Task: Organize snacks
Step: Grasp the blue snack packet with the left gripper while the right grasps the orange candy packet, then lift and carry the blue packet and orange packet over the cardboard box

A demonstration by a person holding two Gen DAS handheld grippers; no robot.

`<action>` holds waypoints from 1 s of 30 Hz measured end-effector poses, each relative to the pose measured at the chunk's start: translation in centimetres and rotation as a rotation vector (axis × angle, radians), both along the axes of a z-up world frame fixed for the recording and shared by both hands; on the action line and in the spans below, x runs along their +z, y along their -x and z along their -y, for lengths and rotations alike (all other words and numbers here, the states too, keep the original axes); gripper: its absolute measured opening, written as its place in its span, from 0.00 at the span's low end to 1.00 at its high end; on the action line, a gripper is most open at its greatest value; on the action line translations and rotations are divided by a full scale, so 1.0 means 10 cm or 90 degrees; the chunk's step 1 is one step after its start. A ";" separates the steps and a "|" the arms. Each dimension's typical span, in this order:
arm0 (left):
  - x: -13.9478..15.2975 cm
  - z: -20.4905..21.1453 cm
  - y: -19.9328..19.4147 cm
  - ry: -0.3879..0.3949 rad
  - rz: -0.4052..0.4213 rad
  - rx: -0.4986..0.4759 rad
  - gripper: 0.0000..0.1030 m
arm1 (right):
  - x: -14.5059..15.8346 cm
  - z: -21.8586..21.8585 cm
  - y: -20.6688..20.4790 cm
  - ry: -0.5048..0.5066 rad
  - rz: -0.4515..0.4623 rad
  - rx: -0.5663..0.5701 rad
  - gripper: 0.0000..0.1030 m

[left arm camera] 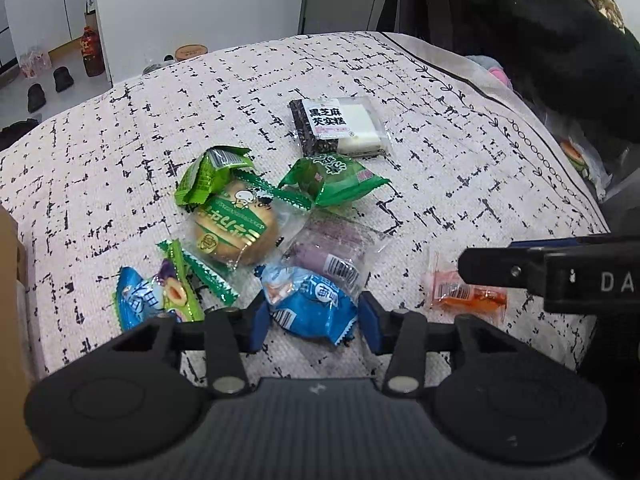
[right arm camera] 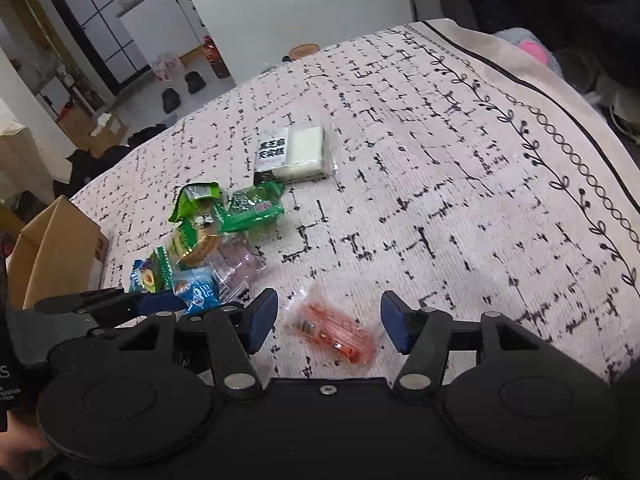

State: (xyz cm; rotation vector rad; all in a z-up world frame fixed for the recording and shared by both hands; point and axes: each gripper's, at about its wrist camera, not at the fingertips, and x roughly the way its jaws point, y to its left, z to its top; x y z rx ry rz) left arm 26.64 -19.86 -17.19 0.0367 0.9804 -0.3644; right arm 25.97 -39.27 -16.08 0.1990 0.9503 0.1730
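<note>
Left wrist view: snack packets (left arm camera: 256, 232) on a speckled cloth (left arm camera: 460, 184) — both jaws spread, gripping nothing.

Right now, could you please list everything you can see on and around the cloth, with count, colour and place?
blue packets: 2, blue, near edge of the pile; one between the left gripper's fingers
green packets: 2, green, far side of the pile
round cake: 1, brown in clear-green wrap, pile centre
green strip packet: 1, green, near left of the pile
purple cake: 1, purple in clear wrap, right of the round cake
black-white cake: 1, beyond the pile, apart
orange packet: 1, orange, alone, between the right gripper's fingers
cardboard box: 1, brown, left edge
cloth: 1, white with black marks
left gripper: open
right gripper: open
</note>
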 end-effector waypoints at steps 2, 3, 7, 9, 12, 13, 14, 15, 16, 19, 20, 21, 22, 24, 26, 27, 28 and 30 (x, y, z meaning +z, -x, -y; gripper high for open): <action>0.01 -0.01 0.02 0.006 0.000 0.002 0.40 | -0.02 -0.02 -0.01 -0.002 0.000 0.008 0.55; 0.01 -0.02 0.02 0.009 -0.002 0.004 0.37 | -0.03 -0.03 -0.02 -0.001 -0.002 0.013 0.55; 0.03 -0.05 0.06 0.015 -0.009 0.006 0.34 | -0.12 -0.12 -0.06 0.021 -0.033 0.035 0.53; 0.04 -0.07 0.09 0.018 -0.009 0.007 0.34 | -0.16 -0.16 -0.05 0.036 -0.046 0.043 0.48; 0.05 -0.10 0.12 0.024 -0.010 0.007 0.33 | -0.21 -0.22 -0.04 0.071 -0.064 0.051 0.28; 0.06 -0.11 0.14 0.026 -0.010 0.007 0.33 | -0.20 -0.24 -0.04 0.077 -0.063 0.051 0.24; 0.07 -0.12 0.15 0.028 -0.009 0.007 0.33 | -0.20 -0.25 -0.03 0.075 -0.064 0.054 0.23; 0.09 -0.13 0.16 0.030 -0.008 0.007 0.33 | -0.19 -0.25 -0.02 0.073 -0.063 0.056 0.22; 0.11 -0.14 0.17 0.032 -0.006 0.006 0.33 | -0.17 -0.25 -0.01 0.070 -0.060 0.057 0.21; 0.18 -0.19 0.21 0.042 0.002 0.006 0.33 | -0.12 -0.26 0.02 0.057 -0.054 0.061 0.20; 0.20 -0.21 0.22 0.043 0.004 0.008 0.33 | -0.09 -0.28 0.03 0.056 -0.048 0.062 0.19; 0.21 -0.23 0.24 0.044 0.006 0.009 0.33 | -0.07 -0.29 0.03 0.054 -0.044 0.063 0.19; 0.23 -0.25 0.25 0.044 0.008 0.008 0.33 | -0.04 -0.30 0.03 0.050 -0.039 0.064 0.19; 0.28 -0.29 0.29 0.042 0.017 0.006 0.33 | 0.00 -0.32 0.05 0.047 -0.032 0.065 0.19; 0.33 -0.33 0.32 0.043 0.027 0.006 0.33 | 0.05 -0.34 0.07 0.044 -0.025 0.067 0.19; 0.35 -0.35 0.33 0.045 0.031 0.006 0.33 | 0.07 -0.36 0.08 0.044 -0.021 0.067 0.19; 0.38 -0.38 0.34 0.045 0.036 0.007 0.33 | 0.09 -0.38 0.09 0.044 -0.017 0.068 0.19; 0.44 -0.43 0.37 0.045 0.045 0.013 0.33 | 0.14 -0.42 0.10 0.039 -0.008 0.070 0.19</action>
